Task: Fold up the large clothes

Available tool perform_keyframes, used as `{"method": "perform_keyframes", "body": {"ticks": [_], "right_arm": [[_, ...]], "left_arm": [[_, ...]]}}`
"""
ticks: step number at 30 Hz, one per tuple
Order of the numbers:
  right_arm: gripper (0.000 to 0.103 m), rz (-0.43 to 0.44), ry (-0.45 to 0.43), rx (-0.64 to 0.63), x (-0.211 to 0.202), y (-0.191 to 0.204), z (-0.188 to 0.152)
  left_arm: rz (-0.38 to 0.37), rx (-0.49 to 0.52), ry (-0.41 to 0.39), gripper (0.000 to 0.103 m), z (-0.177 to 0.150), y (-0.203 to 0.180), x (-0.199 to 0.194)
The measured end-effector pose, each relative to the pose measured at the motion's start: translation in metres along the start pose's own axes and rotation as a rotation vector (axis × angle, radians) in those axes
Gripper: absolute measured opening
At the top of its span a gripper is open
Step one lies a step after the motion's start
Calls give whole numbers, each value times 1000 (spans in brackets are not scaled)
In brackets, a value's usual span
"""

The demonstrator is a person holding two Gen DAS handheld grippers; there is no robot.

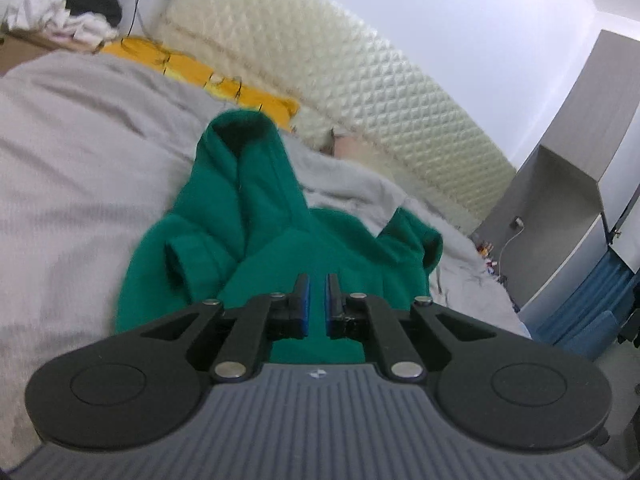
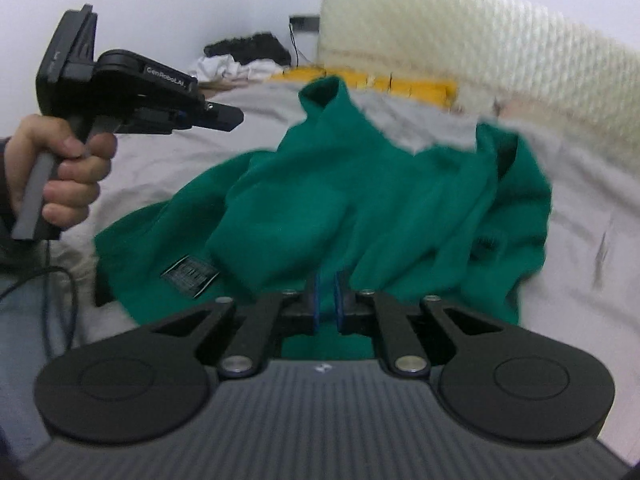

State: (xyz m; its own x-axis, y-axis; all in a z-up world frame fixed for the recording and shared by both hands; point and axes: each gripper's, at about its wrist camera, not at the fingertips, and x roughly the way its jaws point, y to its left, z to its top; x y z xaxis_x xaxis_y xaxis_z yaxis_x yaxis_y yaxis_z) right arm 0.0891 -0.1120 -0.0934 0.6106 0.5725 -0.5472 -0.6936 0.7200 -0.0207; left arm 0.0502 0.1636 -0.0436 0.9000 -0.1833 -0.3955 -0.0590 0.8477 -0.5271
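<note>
Both grippers are up off the cloth here, and the crumpled green fleece garment point(image 2: 360, 200) lies in a heap on the bed's pale grey cover point(image 1: 80, 184), one sleeve point(image 1: 240, 148) flung up towards the headboard, the other bunched at the far right edge. A dark label patch point(image 2: 190, 276) shows on the near left part of it.

The left gripper point(image 1: 318, 300) has its blue-padded fingers drawn nearly together, only a thin slit between them, and nothing caught there: the green seen through the slit is cloth lying below. The person's hand point(image 2: 60, 176) holds it by the handle, clear of the bed. The right gripper point(image 2: 326, 300) reads the same way, narrowly closed and carrying nothing.

My call: this is early, a between-grasps moment, the garment not yet spread flat. The next move wants both grippers opened and brought down to two matching points, hem corners or shoulders, to pull the body out smooth before any fold.

Around it: a quilted cream headboard point(image 1: 360, 72), a yellow cloth point(image 1: 192, 68) along the bed's head, a black-and-white pile of clothes point(image 1: 72, 8) in the corner, a grey cabinet point(image 1: 580, 160). The trouble looks to be the sleeves lying over the body, and a black cable point(image 2: 60, 300) trailing near the bed's edge that could snag.
</note>
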Motion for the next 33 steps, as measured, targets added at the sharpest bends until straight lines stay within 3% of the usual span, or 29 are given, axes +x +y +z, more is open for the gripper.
{"method": "perform_keyframes", "body": {"ticks": [2,4,6,8,10,14,20,23,28,33], "right_arm": [[12,-1,-7,44,-4,0,-1],[12,2,-40,82,-8,-3,1],[12,-8,-79,129,-7,-9,3],[22,-27,-114,204,-2,-17,3],[31,-38,-129,276,6,-26,1],[31,-53,-138,304,25,-28,1],[31,-104,-164,288,48,-33,0],[31,-115,-122,304,61,-38,-6],[30,-167,22,294,89,-44,-19],[29,-170,50,299,94,-45,-25]], "left_arm": [[13,11,34,8,-5,-1,6],[41,33,82,24,-9,-3,19],[71,39,102,55,-14,-3,27],[95,26,113,60,-17,-1,34],[84,-2,131,61,-17,3,39],[81,-14,159,61,-21,5,49],[130,84,207,61,-31,-7,67],[162,143,225,61,-38,-13,75],[254,221,296,60,-48,-15,90],[314,280,336,60,-57,-15,100]]}}
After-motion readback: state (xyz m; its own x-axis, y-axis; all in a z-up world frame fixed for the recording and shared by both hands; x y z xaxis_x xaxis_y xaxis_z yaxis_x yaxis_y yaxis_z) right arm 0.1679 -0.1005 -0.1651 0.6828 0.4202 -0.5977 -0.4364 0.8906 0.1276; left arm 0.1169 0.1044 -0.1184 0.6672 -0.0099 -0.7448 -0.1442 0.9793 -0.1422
